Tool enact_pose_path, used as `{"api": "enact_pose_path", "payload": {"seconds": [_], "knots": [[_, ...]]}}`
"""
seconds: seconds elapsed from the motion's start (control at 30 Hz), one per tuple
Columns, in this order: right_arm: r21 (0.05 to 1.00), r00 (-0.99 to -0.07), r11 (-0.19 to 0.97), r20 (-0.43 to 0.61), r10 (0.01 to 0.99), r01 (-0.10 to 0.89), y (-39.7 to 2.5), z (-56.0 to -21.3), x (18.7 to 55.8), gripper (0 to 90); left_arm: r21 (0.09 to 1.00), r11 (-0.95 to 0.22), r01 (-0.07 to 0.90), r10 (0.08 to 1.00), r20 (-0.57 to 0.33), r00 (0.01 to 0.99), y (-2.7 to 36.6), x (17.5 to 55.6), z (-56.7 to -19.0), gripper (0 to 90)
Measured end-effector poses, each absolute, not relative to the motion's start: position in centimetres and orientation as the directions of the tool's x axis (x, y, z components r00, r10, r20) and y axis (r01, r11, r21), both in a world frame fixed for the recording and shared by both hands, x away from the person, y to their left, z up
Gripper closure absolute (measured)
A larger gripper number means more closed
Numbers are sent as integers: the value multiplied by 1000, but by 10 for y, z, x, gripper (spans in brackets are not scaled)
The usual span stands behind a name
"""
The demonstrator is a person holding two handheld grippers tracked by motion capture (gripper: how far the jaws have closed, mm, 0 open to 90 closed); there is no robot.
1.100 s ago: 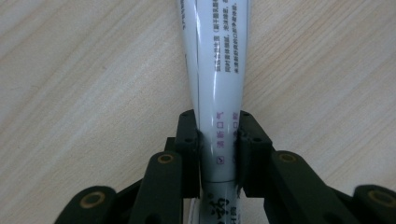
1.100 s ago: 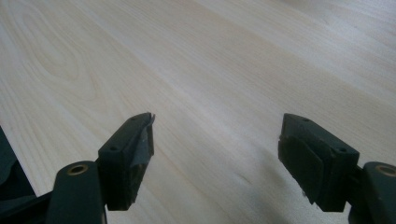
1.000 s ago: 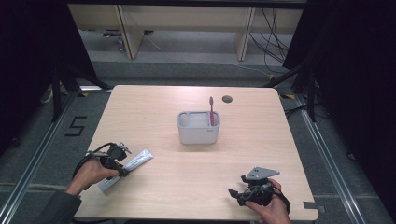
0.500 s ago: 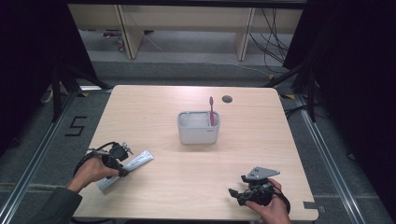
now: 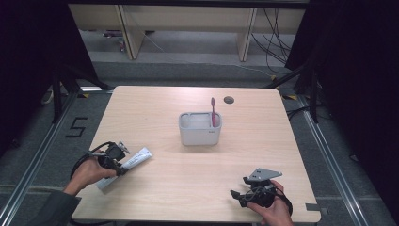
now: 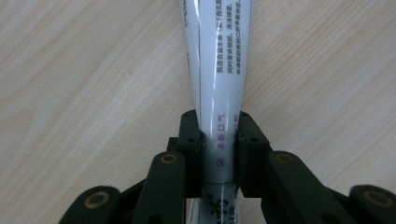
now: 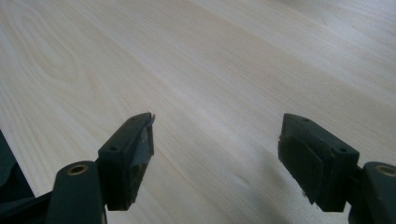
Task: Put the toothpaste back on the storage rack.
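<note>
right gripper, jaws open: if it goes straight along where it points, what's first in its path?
Bare table, it seems. The right gripper angles down at the wood and nothing lies between its open jaws. In the high view it points left, though depth is unclear.

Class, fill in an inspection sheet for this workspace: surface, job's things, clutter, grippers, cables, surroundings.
Surface: pale wooden table, round grommet hole near far edge.
Job's things: white toothpaste tube lying flat; grey holder mid-table with pink toothbrush upright inside.
Clutter: nothing seen.
Grippers: left gripper shut on tube; right gripper open over bare wood.
Cables: black cable loops from left gripper.
Surroundings: dark curtains, grey floor, wooden furniture legs beyond.
</note>
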State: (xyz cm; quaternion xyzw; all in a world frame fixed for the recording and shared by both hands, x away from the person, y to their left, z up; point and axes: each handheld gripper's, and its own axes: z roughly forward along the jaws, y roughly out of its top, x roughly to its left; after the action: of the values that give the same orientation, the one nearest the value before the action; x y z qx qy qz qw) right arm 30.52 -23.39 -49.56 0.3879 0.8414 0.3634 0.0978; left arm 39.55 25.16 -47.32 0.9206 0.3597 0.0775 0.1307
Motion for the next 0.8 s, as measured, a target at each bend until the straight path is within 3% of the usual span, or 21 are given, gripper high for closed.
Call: {"api": "enact_pose_path", "payload": {"seconds": [0.27,0.5,0.8], "knots": [[691,-679,433,115,725,579,-234,-496,305,277,397,-665,632,701,42,712,255,398,-460,751],[690,-677,433,113,728,580,-235,-496,306,277,554,-568,609,744,29,668,256,407,-439,750],[697,-678,431,109,727,574,-236,-496,306,277,765,-404,502,797,25,604,250,420,-420,749]]}}
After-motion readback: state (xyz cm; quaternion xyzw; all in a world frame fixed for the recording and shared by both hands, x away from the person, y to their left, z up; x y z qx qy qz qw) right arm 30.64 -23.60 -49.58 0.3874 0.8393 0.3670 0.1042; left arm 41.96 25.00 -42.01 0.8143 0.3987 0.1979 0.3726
